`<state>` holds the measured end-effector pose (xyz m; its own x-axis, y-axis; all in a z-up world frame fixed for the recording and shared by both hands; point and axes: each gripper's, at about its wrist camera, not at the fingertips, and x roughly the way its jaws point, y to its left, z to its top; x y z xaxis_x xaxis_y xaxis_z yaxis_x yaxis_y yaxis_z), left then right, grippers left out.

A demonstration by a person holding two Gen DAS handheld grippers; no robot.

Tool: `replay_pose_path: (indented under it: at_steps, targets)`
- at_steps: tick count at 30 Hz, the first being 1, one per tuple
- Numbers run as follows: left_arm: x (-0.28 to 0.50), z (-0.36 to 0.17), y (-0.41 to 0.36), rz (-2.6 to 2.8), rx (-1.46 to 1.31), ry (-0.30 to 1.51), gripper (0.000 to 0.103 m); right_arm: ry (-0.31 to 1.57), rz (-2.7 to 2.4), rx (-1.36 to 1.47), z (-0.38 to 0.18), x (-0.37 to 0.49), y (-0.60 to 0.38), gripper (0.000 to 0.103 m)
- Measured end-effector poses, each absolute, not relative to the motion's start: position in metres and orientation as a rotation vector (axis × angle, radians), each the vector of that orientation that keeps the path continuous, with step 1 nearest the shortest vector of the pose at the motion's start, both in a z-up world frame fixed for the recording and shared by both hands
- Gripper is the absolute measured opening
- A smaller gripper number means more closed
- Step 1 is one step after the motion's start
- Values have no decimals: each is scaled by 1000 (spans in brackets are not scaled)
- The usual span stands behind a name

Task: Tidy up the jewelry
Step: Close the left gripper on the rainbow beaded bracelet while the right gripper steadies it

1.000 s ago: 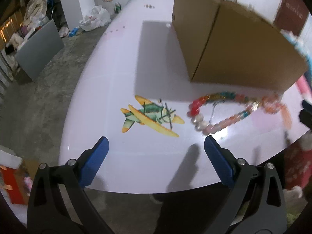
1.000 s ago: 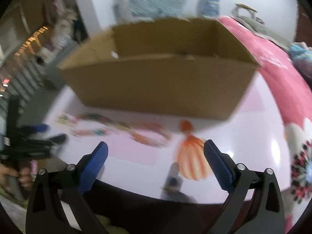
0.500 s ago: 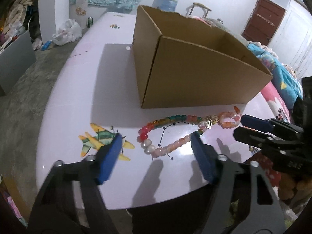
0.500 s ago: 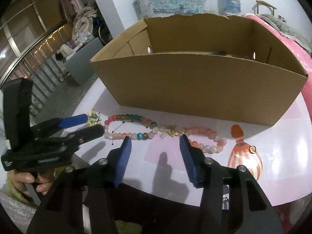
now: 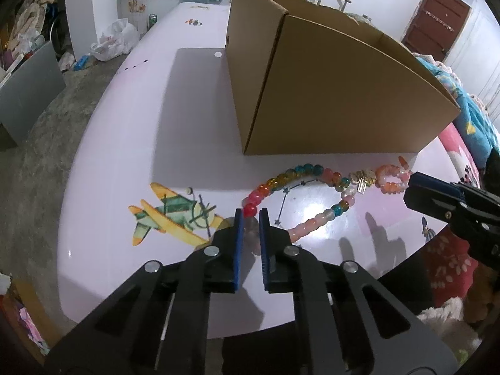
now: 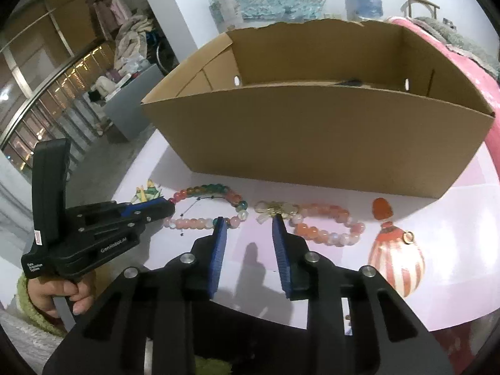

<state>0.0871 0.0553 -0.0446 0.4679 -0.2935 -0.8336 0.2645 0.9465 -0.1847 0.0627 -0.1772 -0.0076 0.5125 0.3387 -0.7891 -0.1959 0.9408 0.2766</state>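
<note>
Beaded necklace [image 5: 312, 193] lies along desk's [image 5: 125, 143] near edge, before cardboard box [image 5: 337, 93]. Left gripper [image 5: 249, 218] closing on its end bead, apparently pinching. Right gripper [image 6: 247, 228] closing near gold clasp [image 6: 276, 208], nothing between pads yet. Two-ended lift likely, preventing tangling.

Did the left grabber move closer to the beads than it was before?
Yes. Measured against the airplane picture on the table, the left gripper slid toward the bead bracelet; its jaws are closing around the pink end beads.
</note>
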Motion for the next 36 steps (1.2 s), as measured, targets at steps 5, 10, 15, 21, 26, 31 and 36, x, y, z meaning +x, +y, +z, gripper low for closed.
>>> replay_pose_path:
  at_steps: [5, 10, 15, 21, 26, 31, 36]
  targets:
    - [82, -43, 66, -335, -34, 1036, 9, 1015, 380, 205, -14, 71, -172, 29]
    - [82, -44, 69, -336, -49, 1041, 9, 1050, 417, 185, -27, 87, -154, 29]
    - [84, -43, 69, -336, -50, 1048, 9, 1039, 407, 116, -29, 98, -138, 29]
    - [87, -44, 69, -340, -46, 1059, 9, 1050, 398, 48, -37, 102, -125, 28]
    - [91, -44, 64, -338, -28, 1062, 11, 1068, 383, 28, -45, 102, -119, 18]
    - [92, -44, 58, -328, 7, 1050, 16, 1068, 374, 15, -45, 103, -118, 12]
    - [89, -44, 52, -305, 41, 1014, 16, 1057, 376, 16, -45, 105, -118, 10]
